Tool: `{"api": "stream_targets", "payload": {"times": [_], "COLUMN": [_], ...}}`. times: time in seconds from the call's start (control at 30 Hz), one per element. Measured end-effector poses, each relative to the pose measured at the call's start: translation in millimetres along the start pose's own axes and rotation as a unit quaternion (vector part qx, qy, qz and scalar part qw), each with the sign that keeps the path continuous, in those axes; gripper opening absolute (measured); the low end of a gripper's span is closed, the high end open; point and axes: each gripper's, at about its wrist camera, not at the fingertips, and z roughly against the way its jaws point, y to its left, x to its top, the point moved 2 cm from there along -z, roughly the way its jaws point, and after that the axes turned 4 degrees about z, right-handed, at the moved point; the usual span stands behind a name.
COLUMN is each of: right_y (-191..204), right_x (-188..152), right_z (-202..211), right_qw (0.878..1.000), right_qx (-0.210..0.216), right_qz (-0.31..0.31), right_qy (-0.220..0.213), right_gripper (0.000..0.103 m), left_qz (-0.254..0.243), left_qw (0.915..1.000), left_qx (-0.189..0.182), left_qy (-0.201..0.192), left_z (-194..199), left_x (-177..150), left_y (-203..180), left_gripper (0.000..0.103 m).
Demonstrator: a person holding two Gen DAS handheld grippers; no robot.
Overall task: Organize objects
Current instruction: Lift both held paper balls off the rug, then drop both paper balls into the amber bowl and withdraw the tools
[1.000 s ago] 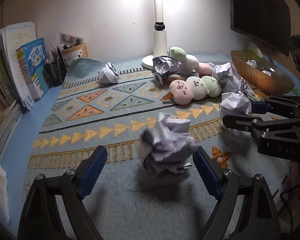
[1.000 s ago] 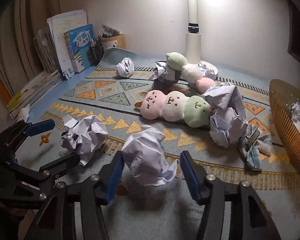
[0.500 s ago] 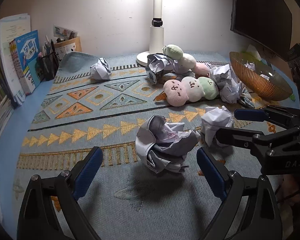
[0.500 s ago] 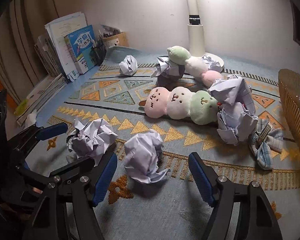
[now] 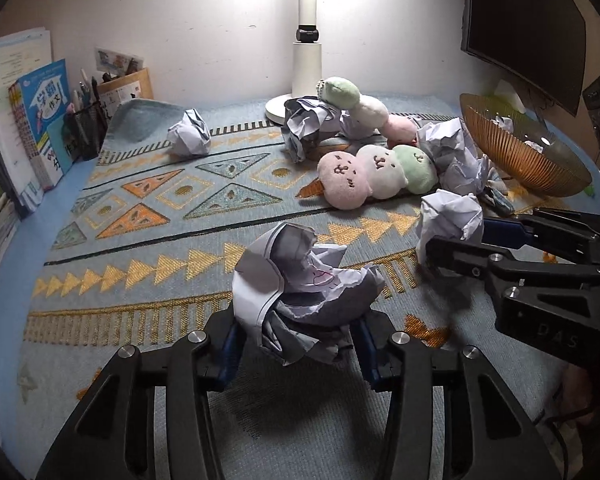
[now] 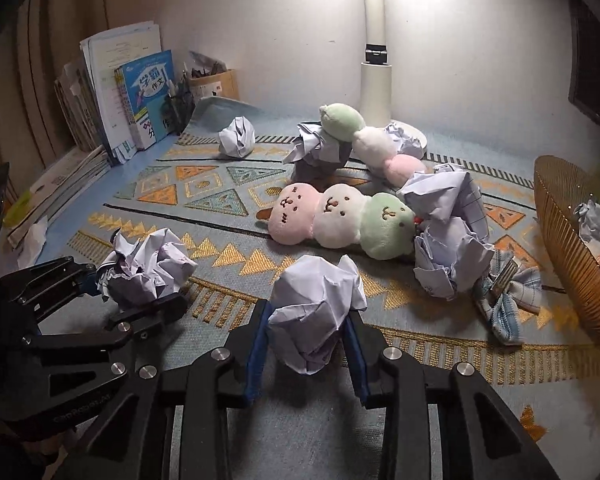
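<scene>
Left gripper [image 5: 296, 340] clenched a crumpled paper ball [image 5: 300, 292]; right gripper [image 6: 306, 344] clenched another paper wad [image 6: 316, 304]. The wicker basket [image 6: 572, 256] stood rightward, nearer the right gripper.

Two crumpled paper balls on the patterned rug. Grey-marked paper ball [image 5: 300, 296] squeezed between left gripper [image 5: 298, 346] pads. Plain white paper ball [image 6: 314, 312] pinched between right gripper [image 6: 306, 346] pads.
</scene>
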Motion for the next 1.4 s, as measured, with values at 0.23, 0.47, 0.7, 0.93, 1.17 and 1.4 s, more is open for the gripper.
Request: {"api": "stream_targets", "payload": {"times": [0.23, 0.47, 0.7, 0.93, 1.17, 1.4], "right_y": [-0.3, -58.8, -168.2, -249.2, -283.5, -264.0], "right_x": [-7.3, -11.4, 3.3, 3.1, -4.6, -4.1], "right_z": [25.7, 99.7, 155.2, 141.0, 145.1, 159.5], "right_qw": [0.999, 0.998, 0.986, 0.974, 0.961, 0.966], "right_qx": [0.036, -0.004, -0.091, -0.148, -0.157, -0.131], "right_qz": [0.004, -0.029, -0.108, -0.167, -0.223, -0.215], "right_qy": [-0.019, -0.06, -0.086, -0.044, -0.043, -0.063], "right_gripper": [0.034, 0.034, 0.034, 0.034, 0.065, 0.065], "left_qz": [0.018, 0.032, -0.028, -0.044, -0.042, -0.014], "left_qw": [0.9995, 0.9989, 0.9933, 0.987, 0.9836, 0.9829], "left_qx": [0.025, -0.008, -0.083, -0.134, -0.156, -0.167], "left_qy": [-0.003, -0.034, -0.075, -0.077, -0.079, -0.077], "left_z": [8.1, 36.5, 51.4, 13.1, -21.4, -12.0], "left_x": [-4.6, 3.5, 62.5, 113.6, 139.9, 134.7], "left_y": [0.9, -34.6, -131.3, -205.8, -241.0, -226.0], "left_gripper": [0.044, 0.044, 0.044, 0.044, 0.063, 0.095]}}
